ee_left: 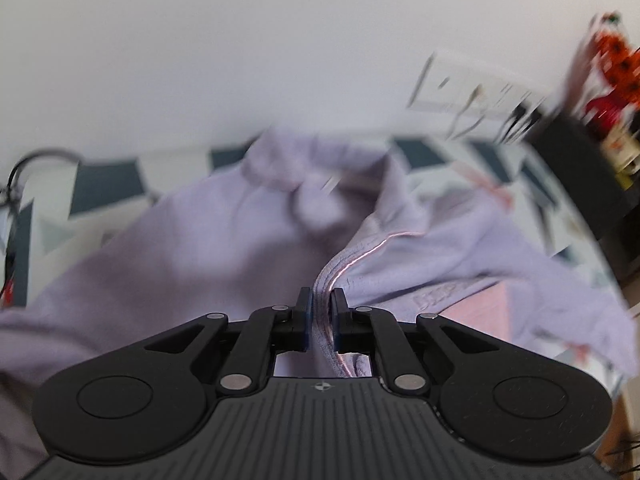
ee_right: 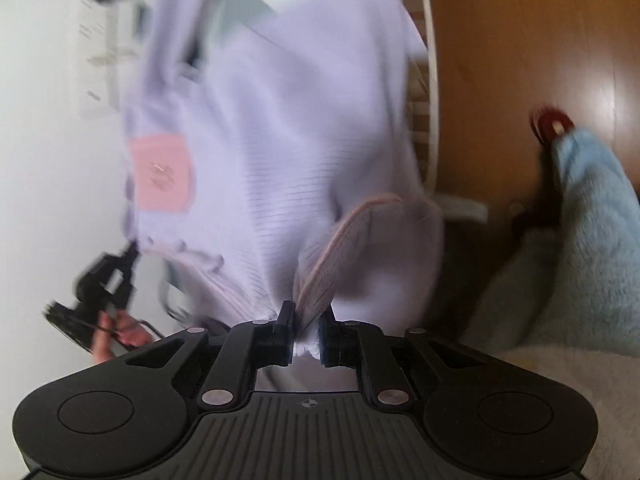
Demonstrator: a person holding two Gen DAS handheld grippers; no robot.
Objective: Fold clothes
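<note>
A lilac garment (ee_left: 200, 248) with pink trim spreads over a patterned bed cover (ee_left: 108, 188). In the left wrist view my left gripper (ee_left: 321, 304) is shut on a pink-piped seam of the garment, which runs away from the jaws toward the upper right. In the right wrist view the same lilac garment (ee_right: 280, 140) hangs stretched ahead, with a pink square patch (ee_right: 162, 174) on it. My right gripper (ee_right: 306, 316) is shut on a bunched edge by a pink ribbed band. My left gripper (ee_right: 100, 284) shows there blurred at the lower left, held by a hand (ee_right: 116, 336).
A white wall fills the top of the left wrist view, with a dark shelf (ee_left: 580, 168) and red-orange objects (ee_left: 612, 64) at the right. In the right wrist view a white wire rack (ee_right: 432, 80) stands on a wooden floor (ee_right: 540, 40). A light blue fleecy sleeve (ee_right: 592, 240) is at the right.
</note>
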